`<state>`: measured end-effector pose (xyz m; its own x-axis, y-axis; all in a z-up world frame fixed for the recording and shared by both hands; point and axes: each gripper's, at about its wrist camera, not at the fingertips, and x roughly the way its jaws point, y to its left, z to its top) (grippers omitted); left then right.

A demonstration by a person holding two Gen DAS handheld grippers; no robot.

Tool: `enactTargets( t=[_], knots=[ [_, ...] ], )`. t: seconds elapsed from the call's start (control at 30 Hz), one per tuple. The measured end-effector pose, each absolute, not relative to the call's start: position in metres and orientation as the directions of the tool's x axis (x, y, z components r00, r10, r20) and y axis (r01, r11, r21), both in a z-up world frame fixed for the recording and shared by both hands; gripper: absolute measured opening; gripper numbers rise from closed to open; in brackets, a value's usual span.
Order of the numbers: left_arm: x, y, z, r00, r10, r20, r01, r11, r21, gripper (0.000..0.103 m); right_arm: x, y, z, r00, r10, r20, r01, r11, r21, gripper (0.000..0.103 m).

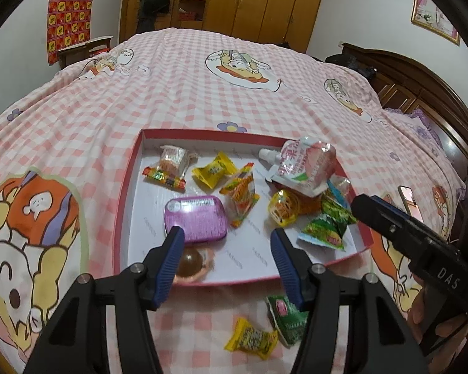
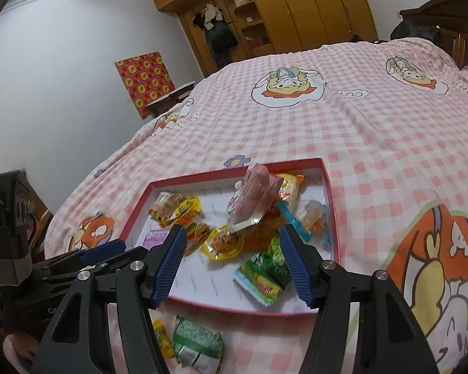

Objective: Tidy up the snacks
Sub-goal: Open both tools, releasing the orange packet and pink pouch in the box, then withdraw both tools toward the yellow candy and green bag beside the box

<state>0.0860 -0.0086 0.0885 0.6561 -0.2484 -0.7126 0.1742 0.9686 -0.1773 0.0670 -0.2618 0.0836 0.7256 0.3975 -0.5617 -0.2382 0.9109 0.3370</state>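
Left gripper [image 1: 226, 238] is held wide open over the near left of the red tray [image 1: 126, 193], nothing gripped. Purple tin [image 1: 199, 218] is seen just beyond it. Right gripper [image 2: 232, 241] is spread wide above green packets [image 2: 265, 275]. Yellow candy [image 1: 252, 338] and green packet [image 1: 288, 316] are left on the bedspread [image 1: 202, 93], near the tray.

Both views near, sharing tray [image 1: 131, 193]
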Motion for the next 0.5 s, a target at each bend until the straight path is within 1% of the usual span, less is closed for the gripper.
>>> enactTargets(
  t=[0.33,0.5],
  knots=[
    [0.061,-0.003,0.084,0.638,-0.261,-0.725,0.178,0.965,-0.191,0.06,0.045,-0.255,0.076,0.7,0.408,-0.586,-0.246,0.908,0.339,0.063],
    [0.048,-0.003,0.082,0.63,-0.255,-0.733,0.183,0.967,-0.179,0.06,0.035,-0.252,0.073,0.684,0.415,-0.6,-0.252,0.906,0.339,0.063]
  ],
)
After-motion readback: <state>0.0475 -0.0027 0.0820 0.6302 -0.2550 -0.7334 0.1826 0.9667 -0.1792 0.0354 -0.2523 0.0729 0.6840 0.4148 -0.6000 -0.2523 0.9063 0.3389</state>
